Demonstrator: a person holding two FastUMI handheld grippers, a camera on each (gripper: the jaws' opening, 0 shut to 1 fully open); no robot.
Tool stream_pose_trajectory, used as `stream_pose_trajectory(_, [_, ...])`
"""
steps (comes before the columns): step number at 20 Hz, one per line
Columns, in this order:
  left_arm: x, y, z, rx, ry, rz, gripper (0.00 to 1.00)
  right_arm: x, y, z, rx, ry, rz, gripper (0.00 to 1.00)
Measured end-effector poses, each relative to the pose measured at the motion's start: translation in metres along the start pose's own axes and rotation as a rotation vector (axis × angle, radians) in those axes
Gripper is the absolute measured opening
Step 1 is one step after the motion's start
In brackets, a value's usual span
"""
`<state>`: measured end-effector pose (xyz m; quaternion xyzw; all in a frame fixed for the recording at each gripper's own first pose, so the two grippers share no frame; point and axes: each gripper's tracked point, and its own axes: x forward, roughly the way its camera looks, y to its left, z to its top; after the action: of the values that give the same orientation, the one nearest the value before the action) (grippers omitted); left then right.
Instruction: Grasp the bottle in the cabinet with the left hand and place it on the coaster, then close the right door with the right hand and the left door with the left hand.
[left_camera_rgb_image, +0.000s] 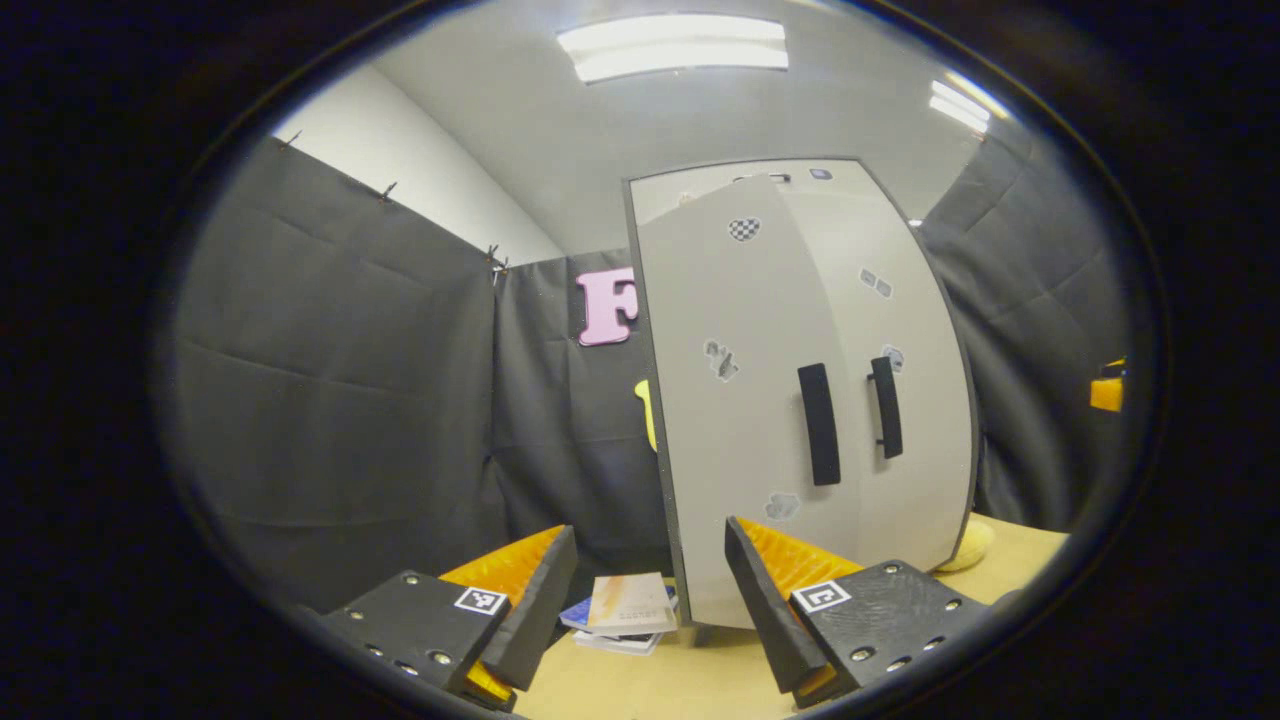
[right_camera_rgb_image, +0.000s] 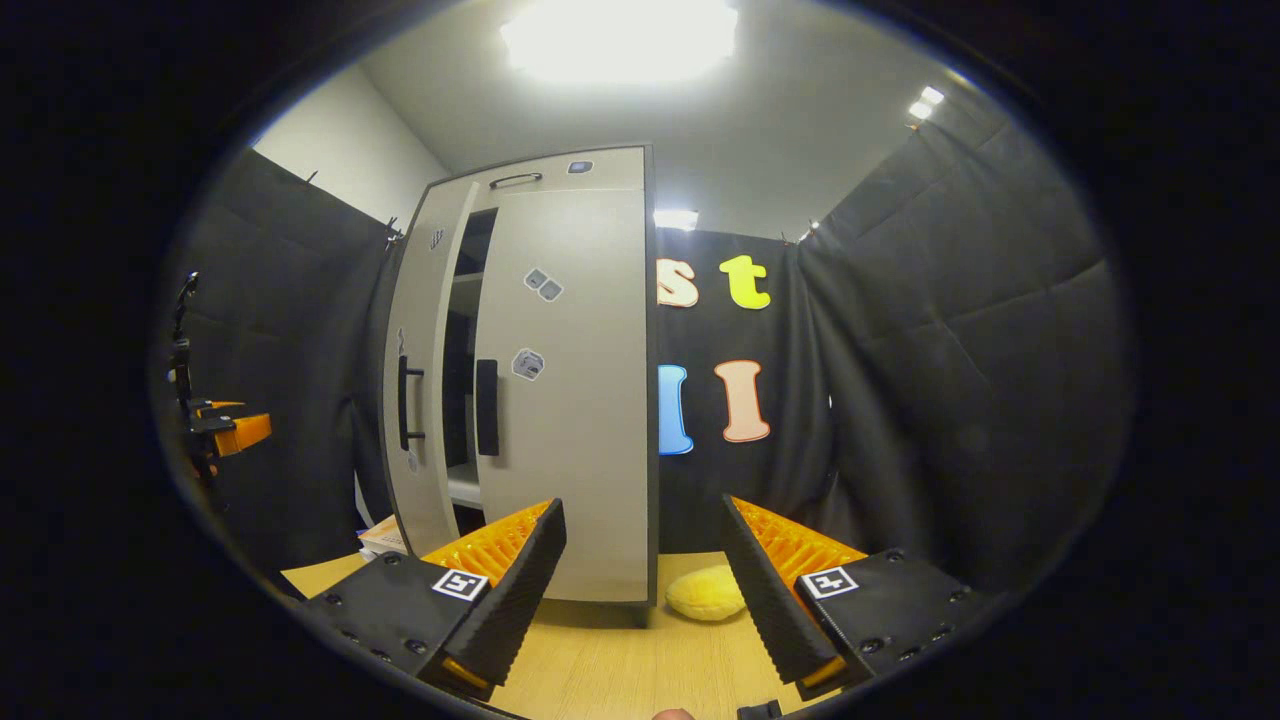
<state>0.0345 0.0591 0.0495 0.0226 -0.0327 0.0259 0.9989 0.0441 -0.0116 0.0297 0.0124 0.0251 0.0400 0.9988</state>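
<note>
Cabinet (left_camera_rgb_image: 800, 400): a tall pale grey cabinet standing upright on the wooden table (left_camera_rgb_image: 640, 680), at centre right of the left gripper view and at centre left of the right gripper view.
Left door (left_camera_rgb_image: 735, 420): ajar, swung a little outward; its near edge stands forward of the right door in the left gripper view, and in the right gripper view a dark gap with shelf edges shows between the two doors.
Right door (right_camera_rgb_image: 575, 400): lies flush against the cabinet front, seen broad-on in the right gripper view.
Handles: one dark vertical handle (left_camera_rgb_image: 819, 424) on the left door and one (left_camera_rgb_image: 885, 407) on the right door, side by side near mid-height.
Stickers: small patterned patches scattered over both door fronts.
Left gripper (left_camera_rgb_image: 650, 560): fingers at the bottom of the left gripper view, spread wide apart and holding nothing; they point toward the lower edge of the left door without touching it. It also shows small at the far left edge of the right gripper view.
Right gripper (right_camera_rgb_image: 645, 540): fingers at the bottom of the right gripper view, likewise parted and empty, in front of the lower right corner of the cabinet, apart from it.
Bottle and coaster: their place cannot be told.
Yellow object (right_camera_rgb_image: 706, 595): a soft rounded item lying on the table just beside the cabinet's lower right corner.
Books (left_camera_rgb_image: 625, 610): a small stack lying flat on the table at lower centre of the left gripper view, near the cabinet's left foot.
</note>
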Motion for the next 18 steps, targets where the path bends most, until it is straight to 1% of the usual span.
stream_pose_trajectory(1, [-0.008, 0.004, -0.003, -0.003, 0.005, -0.003, 0.87, -0.005, 0.004, 0.0, -0.005, -0.004, -0.003, 0.98])
stream_pose_trajectory(8, [-0.051, 0.032, -0.015, -0.001, 0.026, 0.007, 0.87, -0.037, 0.03, 0.002, -0.025, -0.013, -0.005, 0.98])
stream_pose_trajectory(9, [-0.057, 0.034, -0.015, -0.006, 0.023, 0.006, 0.94, -0.041, 0.034, 0.003, -0.023, -0.018, -0.005, 0.98])
stream_pose_trajectory(10, [-0.059, 0.036, -0.014, -0.009, 0.019, 0.003, 0.87, -0.045, 0.036, 0.004, -0.02, -0.021, -0.004, 0.98])
stream_pose_trajectory(13, [-0.077, 0.046, -0.012, 0.009, 0.011, 0.012, 0.87, -0.054, 0.041, 0.005, -0.018, -0.031, -0.011, 0.98])
stream_pose_trajectory(14, [-0.081, 0.05, -0.012, 0.012, 0.009, 0.014, 0.94, -0.056, 0.042, 0.006, -0.019, -0.034, -0.016, 0.94])
stream_pose_trajectory(15, [-0.083, 0.051, -0.012, 0.009, 0.007, 0.009, 0.87, -0.058, 0.043, 0.005, -0.019, -0.036, -0.021, 0.94])
stream_pose_trajectory(16, [-0.084, 0.051, -0.013, 0.005, 0.008, 0.005, 0.87, -0.06, 0.043, 0.005, -0.018, -0.038, -0.024, 0.98])
stream_pose_trajectory(18, [-0.086, 0.054, -0.014, -0.002, 0.009, 0.004, 0.87, -0.064, 0.046, 0.004, -0.011, -0.038, -0.028, 0.98])
